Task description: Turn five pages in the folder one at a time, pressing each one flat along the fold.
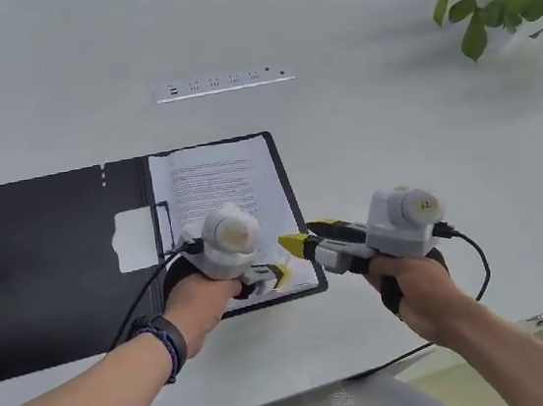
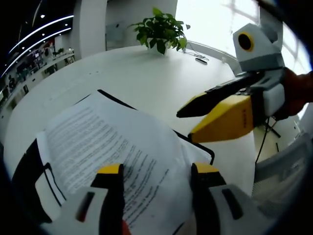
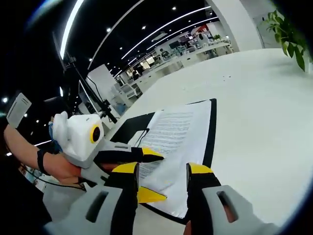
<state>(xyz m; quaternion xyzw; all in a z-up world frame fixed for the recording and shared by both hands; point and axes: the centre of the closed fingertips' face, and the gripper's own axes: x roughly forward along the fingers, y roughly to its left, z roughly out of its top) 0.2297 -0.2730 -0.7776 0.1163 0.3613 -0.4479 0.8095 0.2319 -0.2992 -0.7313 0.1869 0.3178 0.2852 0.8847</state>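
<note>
hovering over the top page (image 2: pixel 98 137), left gripper (image 2: pixel 157 169) spread wide; right gripper (image 3: pixel 163 168) released, just right; folder (image 1: pixel 51 260) lies open.

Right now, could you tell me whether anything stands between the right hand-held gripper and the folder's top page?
Only the left hand-held gripper: its open jaws sit at the top page's near edge, ahead of the right hand-held gripper, partly blocking that corner. Nothing else visible lies between them; the page's right edge looks free.

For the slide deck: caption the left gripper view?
Open left gripper over the printed page, right gripper alongside.
</note>
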